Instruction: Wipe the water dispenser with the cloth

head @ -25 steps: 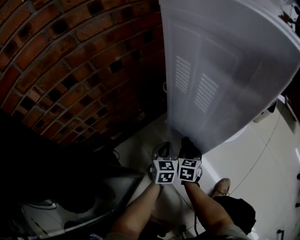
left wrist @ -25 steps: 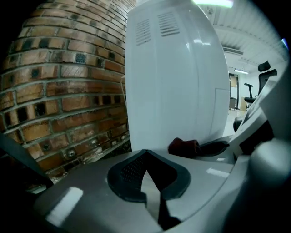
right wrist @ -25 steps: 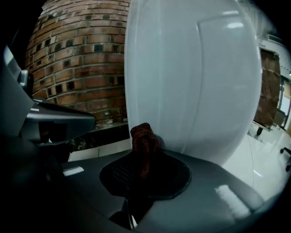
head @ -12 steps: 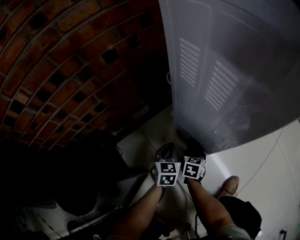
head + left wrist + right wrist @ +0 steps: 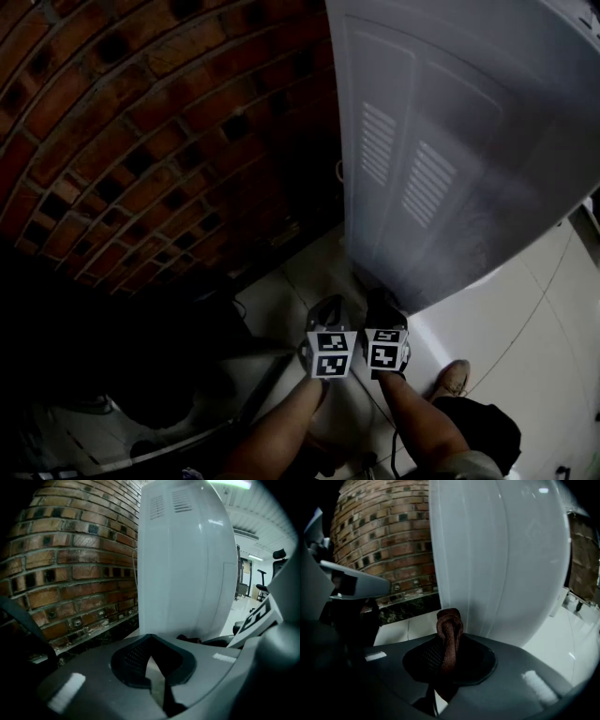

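The white water dispenser [image 5: 450,141] stands against the brick wall, its louvred panel facing me. In the left gripper view the dispenser [image 5: 187,559] rises just ahead, and it fills the right gripper view [image 5: 501,559]. My two grippers are side by side low near its base. The left gripper [image 5: 327,309] is shut with nothing in it [image 5: 154,672]. The right gripper [image 5: 380,305] is shut on a bunched brown cloth [image 5: 449,634], which sticks up out of its jaws a short way in front of the dispenser's lower front.
A red brick wall [image 5: 141,141] runs along the left, with a dark ledge at its foot. Pale floor tiles [image 5: 544,309] spread to the right. The person's shoe [image 5: 452,379] is below the grippers. Dark clutter lies at the lower left [image 5: 141,394].
Both grippers have sunk slightly towards the dispenser's base and stay side by side. The head view has swayed. The cloth stays in the right jaws.
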